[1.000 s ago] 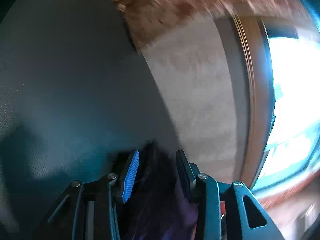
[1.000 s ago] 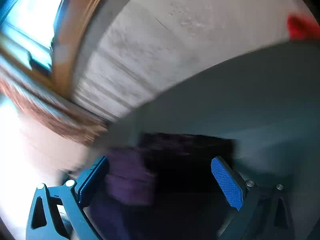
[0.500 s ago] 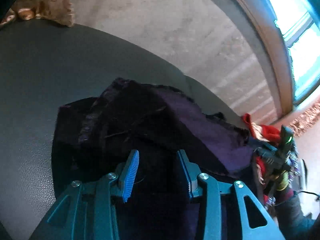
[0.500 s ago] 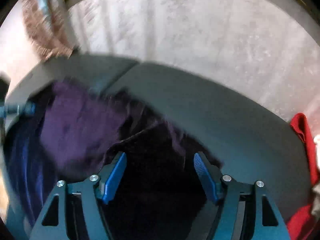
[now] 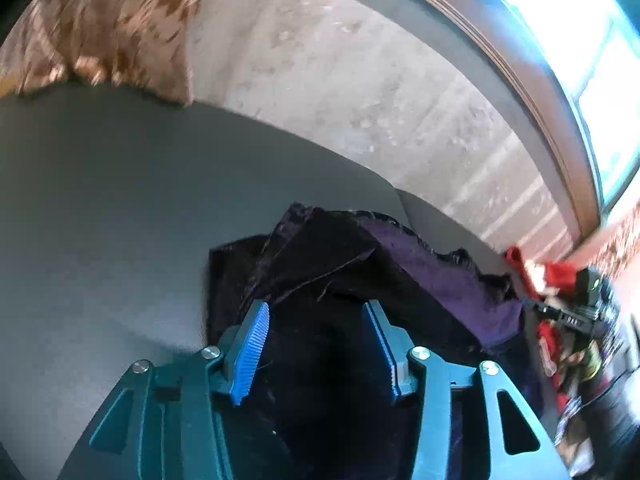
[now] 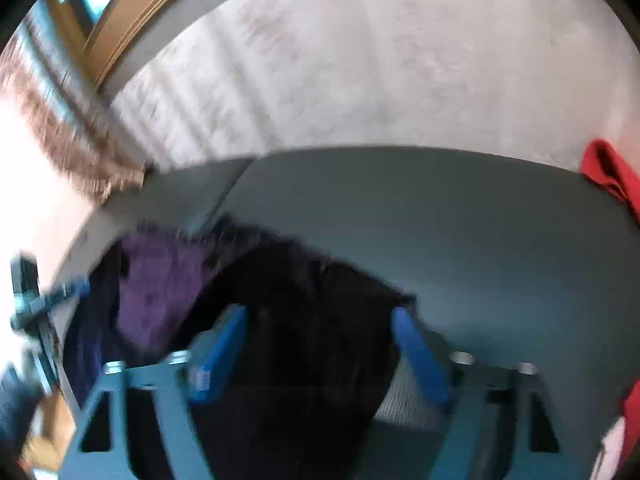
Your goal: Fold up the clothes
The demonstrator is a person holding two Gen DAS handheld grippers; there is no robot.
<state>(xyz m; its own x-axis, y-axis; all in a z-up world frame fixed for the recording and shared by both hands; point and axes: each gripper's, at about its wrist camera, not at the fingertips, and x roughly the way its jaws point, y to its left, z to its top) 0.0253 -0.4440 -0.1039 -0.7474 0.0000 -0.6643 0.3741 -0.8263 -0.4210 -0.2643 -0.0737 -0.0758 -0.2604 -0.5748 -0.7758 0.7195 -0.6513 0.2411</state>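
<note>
A dark purple garment (image 5: 344,264) lies bunched on a grey-green sofa seat (image 5: 120,208). Part of it is turned over and shows a lighter purple side (image 5: 444,276). My left gripper (image 5: 316,320) is open, its blue pads on either side of the dark cloth just below it. My right gripper (image 6: 320,328) is also open, over the same garment (image 6: 304,280), whose lighter purple part (image 6: 160,280) lies to the left. The right wrist view is blurred. I cannot tell whether either gripper touches the cloth.
A brown patterned cushion (image 5: 112,28) sits at the sofa's far left. Red cloth (image 5: 556,272) lies at the right end and also shows in the right wrist view (image 6: 608,176). A pale wall (image 6: 360,72) and a window frame (image 5: 540,92) stand behind.
Both views swung from the wall down onto the sofa. The garment now lies spread on the seat below both open grippers. The left jaws have opened wider.
</note>
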